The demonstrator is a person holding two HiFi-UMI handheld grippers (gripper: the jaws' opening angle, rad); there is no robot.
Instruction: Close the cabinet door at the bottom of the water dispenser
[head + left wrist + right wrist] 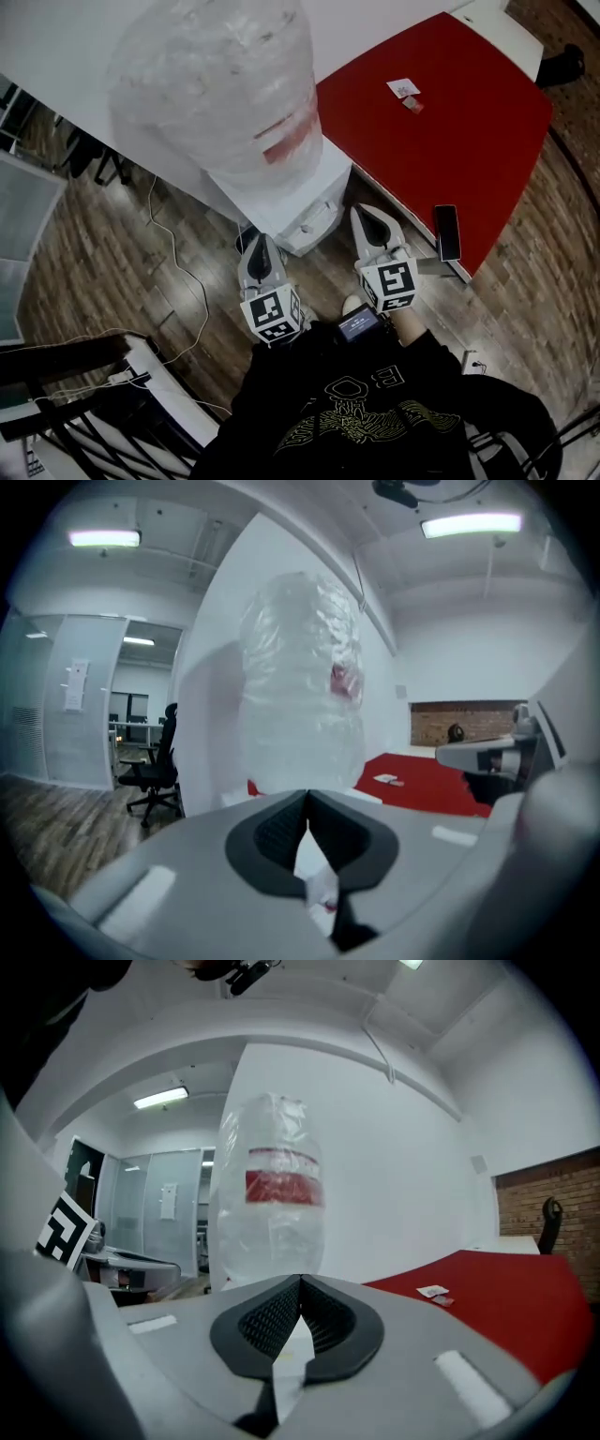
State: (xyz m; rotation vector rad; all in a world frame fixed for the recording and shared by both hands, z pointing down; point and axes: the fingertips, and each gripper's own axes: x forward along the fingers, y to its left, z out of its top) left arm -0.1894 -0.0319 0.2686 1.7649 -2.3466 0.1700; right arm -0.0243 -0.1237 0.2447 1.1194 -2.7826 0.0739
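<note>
The white water dispenser (298, 192) stands just ahead of me, with a large plastic-wrapped bottle (220, 80) on top. From above, its lower cabinet door is hidden. My left gripper (262, 246) hovers before the dispenser's front, jaws together and nothing between them. My right gripper (367, 217) is beside it, closer to the red table, shut and empty too. In the left gripper view the left gripper (307, 794) points level at the bottle (300, 682). The right gripper (300, 1281) in its own view faces the bottle (272, 1204) with its red label.
A red table (450, 122) stands right of the dispenser, with a phone (447, 232) at its near edge and a small card (404, 89) further back. Cables (178, 272) trail over the wooden floor on the left. An office chair (155, 771) stands far left.
</note>
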